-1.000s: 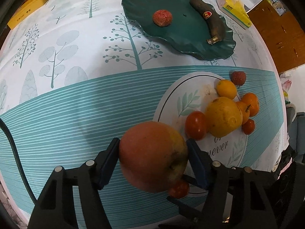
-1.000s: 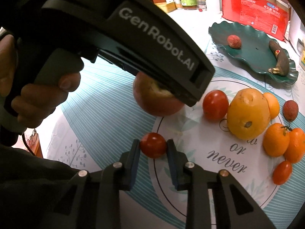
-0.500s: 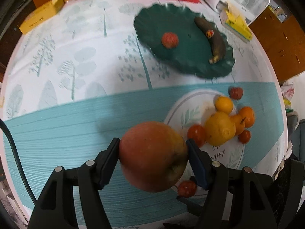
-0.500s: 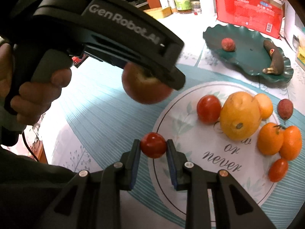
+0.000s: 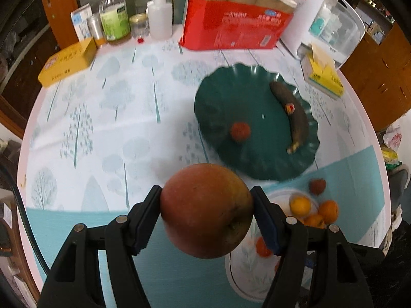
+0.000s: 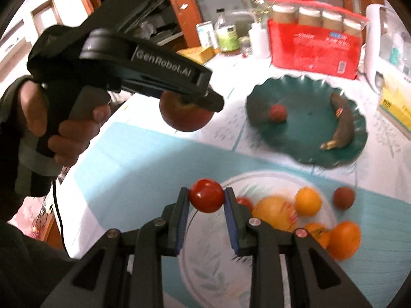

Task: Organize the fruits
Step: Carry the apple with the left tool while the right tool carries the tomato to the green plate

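**Operator:** My left claw (image 5: 206, 214) was clamped on the apple (image 5: 206, 211), one pad on each flank at its widest part, and I held it in the air above the worktop (image 5: 102, 118), near and left of the green plate (image 5: 218, 118). My right claw (image 6: 206, 200) was pinched on a small tomato (image 6: 206, 199), held above the near-left rim of the white plate (image 6: 203, 269).

**Partner:** How did the two loads feel to you?

**Operator:** Going by looks only, I judged the apple heavy and firm, with smooth skin that could slide if I tilted it, so a grip across the middle seemed right. The tomato I took for light and soft; too hard a squeeze could have split it.

**Partner:** What was lying on the plates?

**Operator:** The green plate, on the far right, held a darkened banana (image 6: 341, 123) and a red lychee (image 6: 277, 113), well apart. The white plate carried a yellow orange (image 6: 276, 214), another tomato just behind my right claw, and several small oranges (image 6: 308, 201). A second lychee (image 6: 344, 197) lay on the cloth just off its far rim.

**Partner:** And the picture?

**Operator:** Blurred, so finer detail was beyond me.
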Demonstrator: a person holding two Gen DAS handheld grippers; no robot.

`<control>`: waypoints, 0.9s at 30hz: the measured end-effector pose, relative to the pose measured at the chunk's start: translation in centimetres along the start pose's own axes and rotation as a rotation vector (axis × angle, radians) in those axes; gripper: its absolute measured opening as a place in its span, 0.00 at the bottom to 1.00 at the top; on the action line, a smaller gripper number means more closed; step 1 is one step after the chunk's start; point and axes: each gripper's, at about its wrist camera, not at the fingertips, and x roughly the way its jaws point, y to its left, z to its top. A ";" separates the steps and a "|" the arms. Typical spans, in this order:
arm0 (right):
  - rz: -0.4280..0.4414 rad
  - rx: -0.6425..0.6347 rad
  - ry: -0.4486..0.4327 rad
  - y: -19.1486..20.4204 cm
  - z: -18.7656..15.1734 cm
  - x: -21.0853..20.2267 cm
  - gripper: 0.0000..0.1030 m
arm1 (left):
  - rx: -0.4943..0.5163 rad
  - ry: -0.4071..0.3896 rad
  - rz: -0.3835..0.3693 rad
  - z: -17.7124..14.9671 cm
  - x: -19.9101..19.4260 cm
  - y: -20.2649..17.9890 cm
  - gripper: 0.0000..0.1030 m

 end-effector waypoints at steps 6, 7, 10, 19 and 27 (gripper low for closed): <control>-0.066 0.030 -0.044 -2.9 2.8 0.4 0.26 | 0.019 -0.037 0.003 3.7 0.8 -0.3 0.66; -0.077 0.040 -0.051 -3.4 3.2 0.4 0.26 | 0.020 -0.041 0.002 4.1 0.9 -0.4 0.66; -0.112 0.067 -0.058 -5.1 4.2 0.9 0.26 | 0.022 -0.048 -0.003 5.6 1.7 -0.6 0.66; -0.160 0.153 -0.010 -8.7 4.5 3.4 0.26 | -0.005 -0.033 -0.012 8.3 6.1 -0.5 0.66; -0.182 0.216 0.004 -10.9 4.1 4.8 0.26 | -0.015 -0.033 -0.041 8.7 9.1 -0.2 0.66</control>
